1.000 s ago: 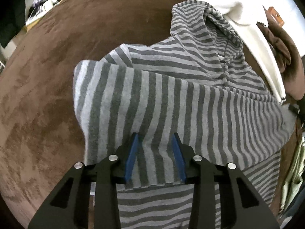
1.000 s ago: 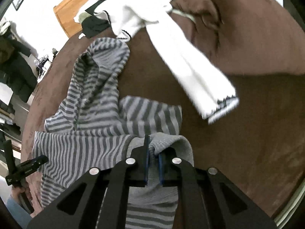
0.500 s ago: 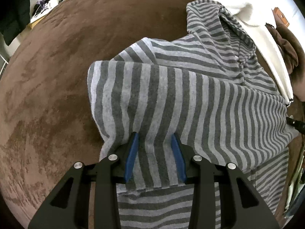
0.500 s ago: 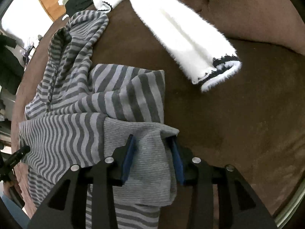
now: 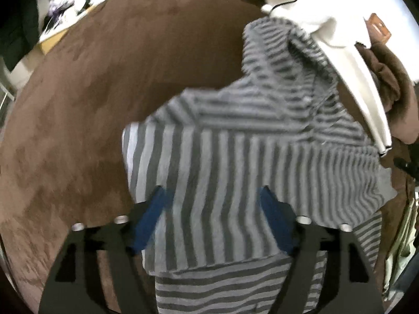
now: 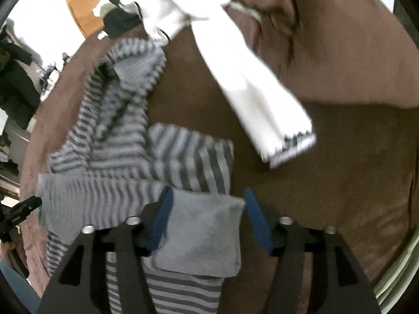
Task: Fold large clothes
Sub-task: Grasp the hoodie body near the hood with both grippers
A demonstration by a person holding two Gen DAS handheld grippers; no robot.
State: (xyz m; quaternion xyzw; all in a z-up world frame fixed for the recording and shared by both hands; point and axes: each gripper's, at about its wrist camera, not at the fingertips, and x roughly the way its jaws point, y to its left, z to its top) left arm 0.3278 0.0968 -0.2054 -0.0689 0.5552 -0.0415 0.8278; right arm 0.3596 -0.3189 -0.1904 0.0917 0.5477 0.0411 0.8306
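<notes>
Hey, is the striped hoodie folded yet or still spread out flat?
Partly folded. The striped hoodie has its lower part doubled up over the body, with the plain grey hem band lying on top; the hood is still spread out.

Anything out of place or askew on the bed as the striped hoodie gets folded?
Yes: a white garment trails across the brown cover, its collar end overlapping the hoodie at the hood. The fold itself looks fairly even.
</notes>
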